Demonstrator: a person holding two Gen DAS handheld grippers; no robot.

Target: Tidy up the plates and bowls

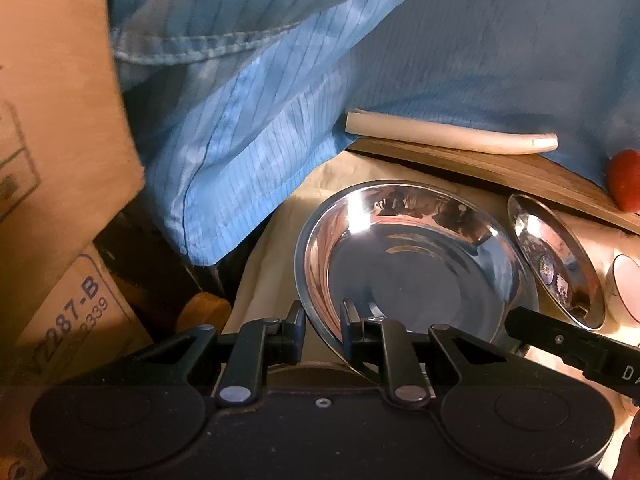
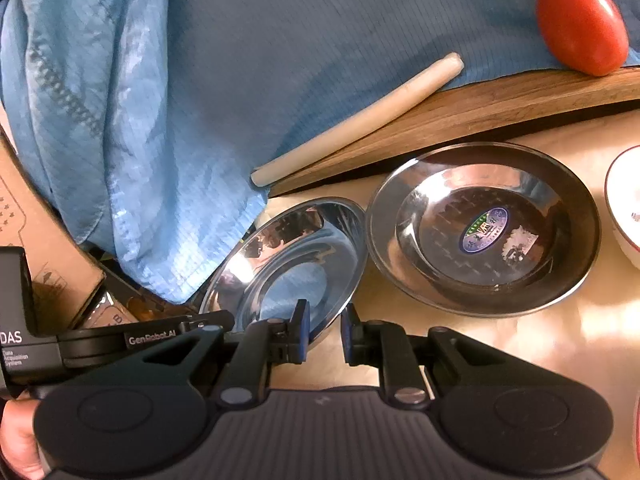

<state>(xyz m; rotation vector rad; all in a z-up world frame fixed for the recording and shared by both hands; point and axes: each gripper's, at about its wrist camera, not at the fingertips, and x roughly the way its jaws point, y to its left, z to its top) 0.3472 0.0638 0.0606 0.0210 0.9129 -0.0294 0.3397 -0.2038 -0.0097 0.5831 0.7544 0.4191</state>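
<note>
A shiny steel plate [image 1: 416, 264] is tilted up off the cream tablecloth. My left gripper [image 1: 323, 328] straddles its near rim, one finger inside and one outside, shut on it. The same plate [image 2: 288, 264] shows in the right wrist view, tilted, with my right gripper [image 2: 325, 334] at its near right rim; its jaws stand narrowly apart with the rim edge between them, grip unclear. A second steel plate [image 2: 484, 228] with an oval sticker lies flat to the right; it also shows in the left wrist view [image 1: 556, 264].
A wooden board [image 2: 460, 112] runs behind the plates with a pale rolling stick [image 2: 356, 120] and a red tomato [image 2: 580, 24] on it. A person's blue coat [image 2: 180, 100] hangs behind. Cardboard boxes [image 1: 60, 160] stand left. A white red-rimmed bowl [image 2: 626, 204] sits at right.
</note>
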